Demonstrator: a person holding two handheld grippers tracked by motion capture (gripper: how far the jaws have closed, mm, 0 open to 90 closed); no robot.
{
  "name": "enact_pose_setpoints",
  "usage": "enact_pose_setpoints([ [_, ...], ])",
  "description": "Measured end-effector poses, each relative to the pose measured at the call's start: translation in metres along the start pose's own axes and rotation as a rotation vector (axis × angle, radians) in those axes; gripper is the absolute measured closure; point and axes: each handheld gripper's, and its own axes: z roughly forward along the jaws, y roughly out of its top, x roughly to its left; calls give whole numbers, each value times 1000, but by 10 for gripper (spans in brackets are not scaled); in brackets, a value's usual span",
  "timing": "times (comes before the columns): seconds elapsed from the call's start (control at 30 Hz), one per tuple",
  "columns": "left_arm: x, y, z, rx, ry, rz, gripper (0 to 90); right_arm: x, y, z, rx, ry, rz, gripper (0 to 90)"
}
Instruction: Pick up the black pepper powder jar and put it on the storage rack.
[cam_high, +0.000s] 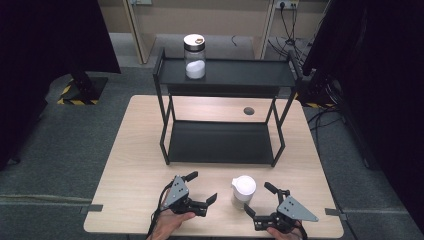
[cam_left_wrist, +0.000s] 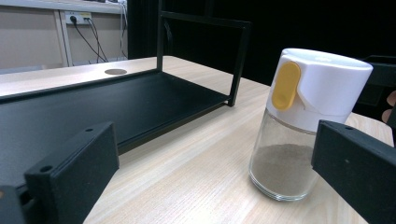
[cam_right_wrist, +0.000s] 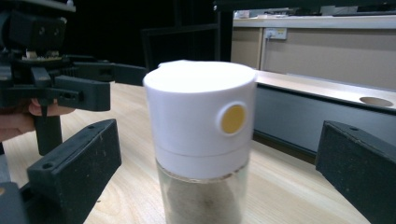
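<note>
A: Where does the work stand?

B: Barely begun, I'd judge. The shaker (cam_high: 243, 190) stands upright on the table (cam_high: 135, 165), in front of the black rack (cam_high: 222, 142), and nothing grips it yet. The right gripper (cam_high: 261, 201) has its jaws spread wide on either side of it without touching. The left gripper (cam_high: 202, 187) is released too, just beside the shaker.

A: What's left?

B: Likely closing on it and lifting it, perhaps to a shelf.

A: And what's inside?

B: Its glass body holds brownish powder, less than half full, under a white cap (cam_right_wrist: 201, 116) with a yellow button (cam_right_wrist: 233, 118). On the rack's top shelf, a clear jar (cam_high: 194, 56) holds something white, about half full.
</note>
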Motion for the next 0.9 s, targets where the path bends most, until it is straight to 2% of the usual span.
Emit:
enact_pose_setpoints([
  [0.47, 0, 0, 0, -2, -2, -2, 1, 5, 3, 20, 39, -1, -37, 11],
  [0.67, 1, 0, 0, 1, 0, -5, 1, 4, 3, 29, 67, -2, -33, 29],
  [0.9, 1, 0, 0, 1, -1, -7, 1, 1, 6, 37, 97, 14, -37, 140],
])
